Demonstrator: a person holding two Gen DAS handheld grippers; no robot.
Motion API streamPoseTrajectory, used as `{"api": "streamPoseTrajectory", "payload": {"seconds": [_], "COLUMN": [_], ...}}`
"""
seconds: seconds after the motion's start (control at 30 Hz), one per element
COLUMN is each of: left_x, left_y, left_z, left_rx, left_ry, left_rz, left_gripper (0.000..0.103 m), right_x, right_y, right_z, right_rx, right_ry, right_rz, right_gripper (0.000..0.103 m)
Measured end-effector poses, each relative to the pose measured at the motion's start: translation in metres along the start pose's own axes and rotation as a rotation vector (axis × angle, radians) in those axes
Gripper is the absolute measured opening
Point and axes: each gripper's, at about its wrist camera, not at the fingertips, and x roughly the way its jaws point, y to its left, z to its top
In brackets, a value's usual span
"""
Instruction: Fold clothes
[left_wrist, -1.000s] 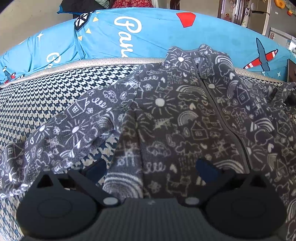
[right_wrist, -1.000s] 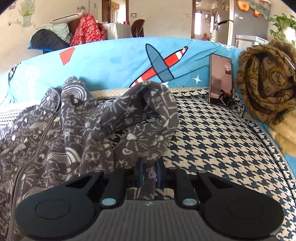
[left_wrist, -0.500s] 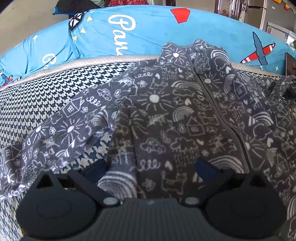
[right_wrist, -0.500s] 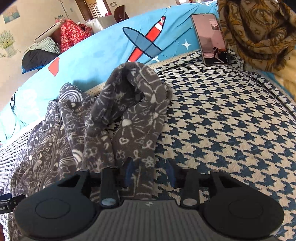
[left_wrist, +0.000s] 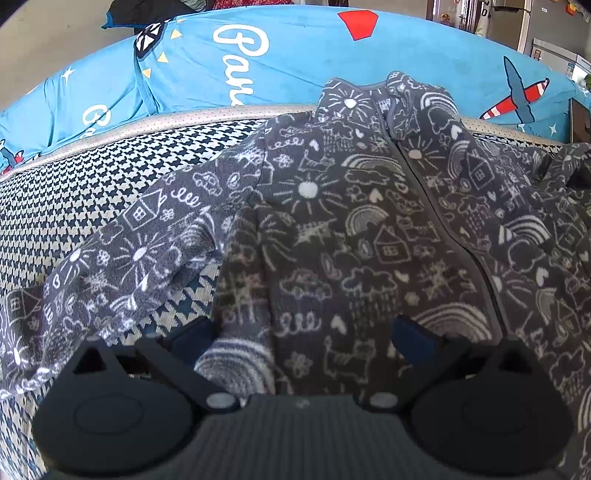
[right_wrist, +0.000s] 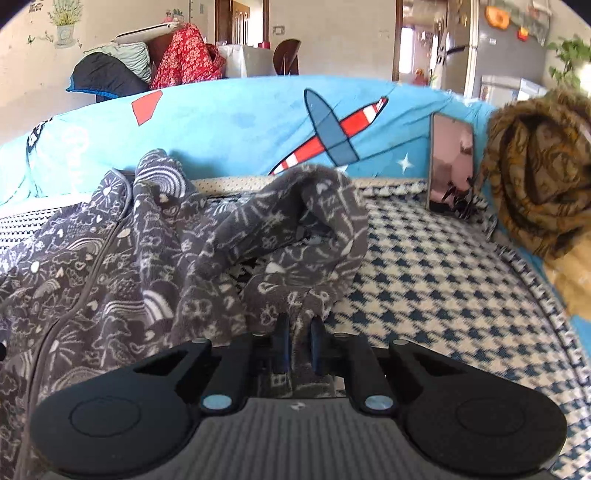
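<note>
Having reclosed, right tongs (right_wrist: 297, 341) pinch the jacket sleeve (right_wrist: 295, 236); left tongs (left_wrist: 306, 339) stay wide.

Left tool (left_wrist: 303, 332) jaws spread wide, right tool (right_wrist: 297, 343) jaws pinched together

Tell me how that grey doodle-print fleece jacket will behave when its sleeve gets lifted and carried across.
The jacket will probably flop: the sleeve pinched in the right gripper already buckles into a soft hump. It looks light for its bulk, thick fleece lying loosely. It likely drags rather than slides on the woven houndstooth cover, so the body may shift.
</note>
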Motion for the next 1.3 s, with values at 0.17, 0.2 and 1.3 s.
{"api": "streamPoseTrajectory", "payload": {"seconds": [0.17, 0.2, 1.3], "left_x": [0.001, 0.001, -0.03], "left_y": [-0.002, -0.003, -0.051], "left_z": [-0.001, -0.001, -0.067], "left_rx": [0.016, 0.02, 0.112], "left_ry": [0.001, 0.002, -0.14], "left_rz": [0.004, 0.005, 0.02], "left_gripper": [0.103, 0.103, 0.103], "right_x": [-0.03, -0.037, -0.094], "right_y": [-0.021, -0.027, -0.184], "right_z": [0.011, 0.013, -0.021], "right_rx": [-0.054, -0.06, 0.377], "right_ry": [-0.151, -0.186, -0.065], "right_rz": [-0.25, -0.305, -0.341], "right_gripper": [0.01, 0.01, 0.046]}}
